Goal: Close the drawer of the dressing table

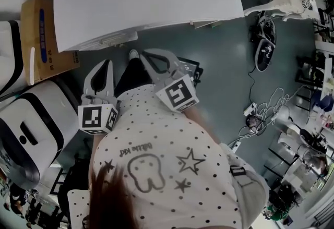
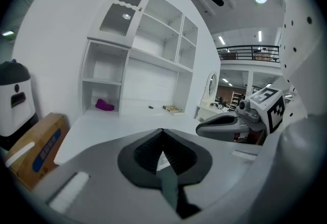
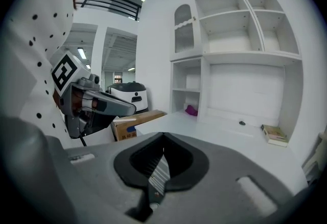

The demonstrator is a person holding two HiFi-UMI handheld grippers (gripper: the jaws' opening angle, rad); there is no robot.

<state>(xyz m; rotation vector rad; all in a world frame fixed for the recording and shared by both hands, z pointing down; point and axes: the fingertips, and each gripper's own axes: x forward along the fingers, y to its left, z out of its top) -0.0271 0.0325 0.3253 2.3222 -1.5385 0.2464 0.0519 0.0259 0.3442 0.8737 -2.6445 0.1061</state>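
The white dressing table [image 3: 204,130] top runs ahead of the right gripper [image 3: 163,137]. On it, beyond the fingertips: a purple item [image 3: 191,110] to the left in the lower cubby, a small dark object [image 3: 242,123] right of centre, and a book [image 3: 276,135] far right. A cardboard box [image 3: 134,122] stands on the floor [image 1: 219,66], left of the fingertips.

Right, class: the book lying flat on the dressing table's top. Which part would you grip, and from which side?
Probably its near edge, pinched across the thickness, coming in low from the front. The book lies flat on the dressing table close to the back panel and right upright, so only the front side looks open.
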